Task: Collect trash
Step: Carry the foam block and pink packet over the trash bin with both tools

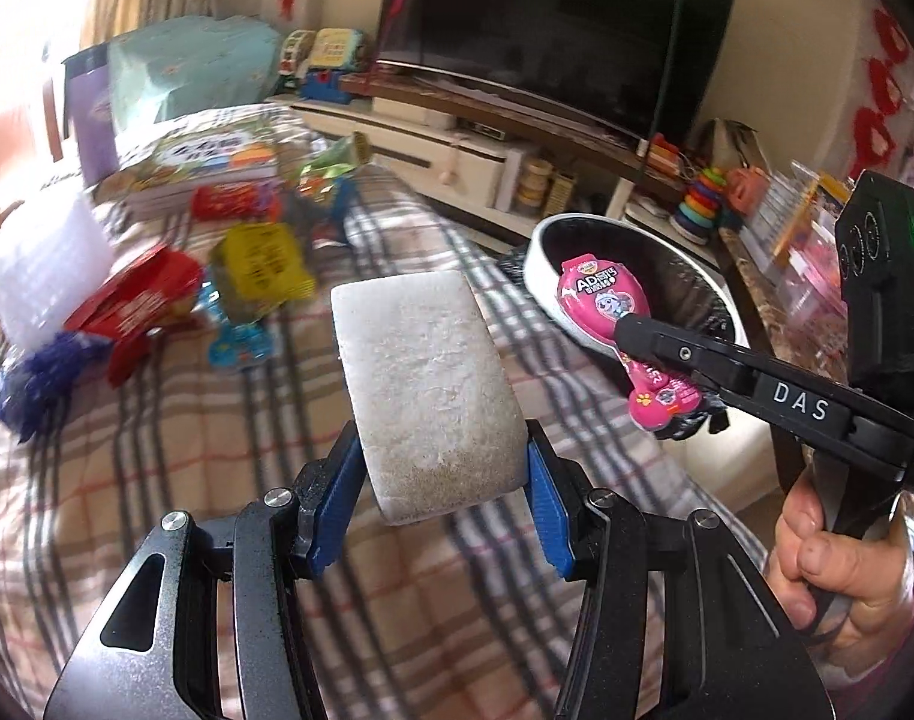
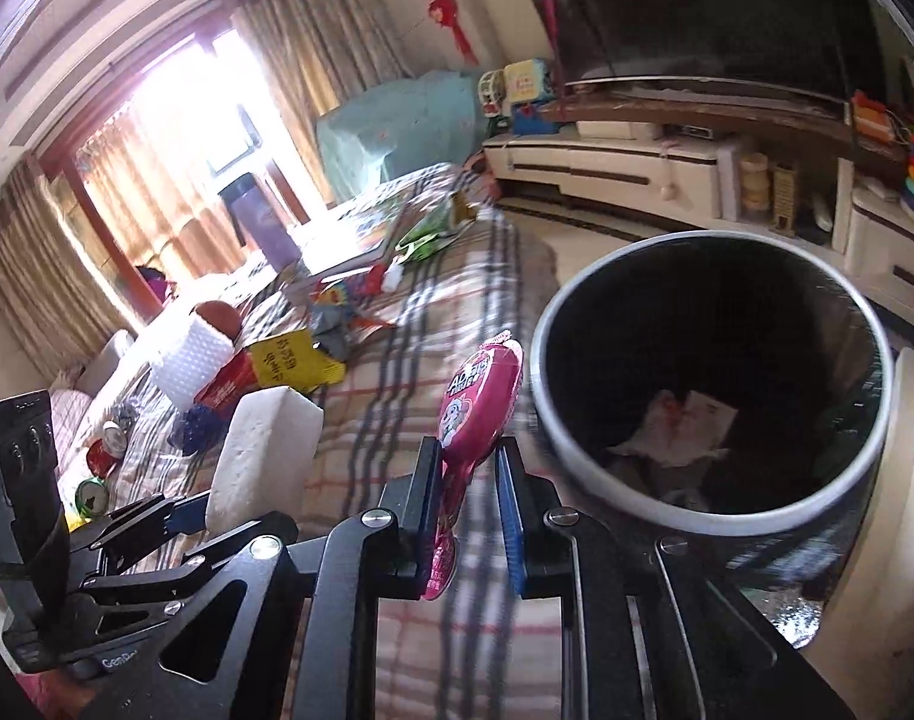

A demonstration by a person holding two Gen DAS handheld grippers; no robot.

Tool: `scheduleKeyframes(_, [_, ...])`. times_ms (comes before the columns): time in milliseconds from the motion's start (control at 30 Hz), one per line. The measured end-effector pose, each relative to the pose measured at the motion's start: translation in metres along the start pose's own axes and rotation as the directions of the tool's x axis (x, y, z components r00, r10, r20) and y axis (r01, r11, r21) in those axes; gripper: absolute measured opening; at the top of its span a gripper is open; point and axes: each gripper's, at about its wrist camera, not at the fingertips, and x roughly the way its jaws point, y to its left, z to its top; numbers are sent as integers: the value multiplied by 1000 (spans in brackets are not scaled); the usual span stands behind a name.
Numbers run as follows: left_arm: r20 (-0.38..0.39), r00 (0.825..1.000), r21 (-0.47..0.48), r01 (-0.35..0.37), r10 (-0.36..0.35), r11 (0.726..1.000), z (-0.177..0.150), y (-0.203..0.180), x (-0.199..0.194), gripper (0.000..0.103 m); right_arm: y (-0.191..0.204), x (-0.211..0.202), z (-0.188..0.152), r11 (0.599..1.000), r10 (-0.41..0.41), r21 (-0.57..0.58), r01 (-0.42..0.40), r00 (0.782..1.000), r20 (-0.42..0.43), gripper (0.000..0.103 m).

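My left gripper [image 1: 442,453] is shut on a white foam block [image 1: 421,372], its blue pads pressing both sides, above the plaid-covered surface [image 1: 157,480]. The same block [image 2: 265,450] shows at the left of the right wrist view. My right gripper [image 2: 468,453] holds a pink lollipop-shaped packet [image 2: 484,396] off the surface, just left of a black bin with a white rim [image 2: 667,513]. From the left wrist view, that right gripper [image 1: 631,339] carries the pink packet [image 1: 595,294] over the near rim of the bin [image 1: 553,240]. Crumpled paper lies inside the bin.
Loose wrappers lie on the plaid cloth: a red packet [image 1: 139,312], a yellow one [image 1: 259,264], a blue one [image 1: 241,336], with bubble wrap [image 1: 43,264], books [image 1: 205,162] and a purple bottle [image 1: 91,120]. A TV [image 1: 553,30] on a low cabinet stands behind. A hand [image 1: 829,546] grips the right tool.
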Motion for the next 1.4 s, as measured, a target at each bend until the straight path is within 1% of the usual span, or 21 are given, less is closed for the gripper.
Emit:
scheduleKeyframes(233, [-14, 999, 40, 34, -34, 999, 11, -25, 13, 50, -24, -21, 3, 999, -35, 38, 34, 999, 40, 17])
scheduleKeyframes(600, [-13, 997, 105, 76, -75, 992, 34, -62, 27, 50, -58, -39, 13, 993, -92, 88, 85, 993, 79, 17])
scheduleKeyframes(767, [-14, 995, 144, 95, -94, 985, 49, -82, 36, 50, -74, -40, 18, 989, -113, 103, 105, 990, 80, 17])
scheduleKeyframes(967, [-59, 991, 168, 129, -121, 977, 63, -101, 55, 50, -88, -39, 23, 986, -133, 115, 124, 988, 75, 17])
scheduleKeyframes(1400, [-104, 987, 190, 140, -121, 972, 77, -116, 81, 51, -105, -30, 29, 981, -156, 119, 150, 987, 44, 17])
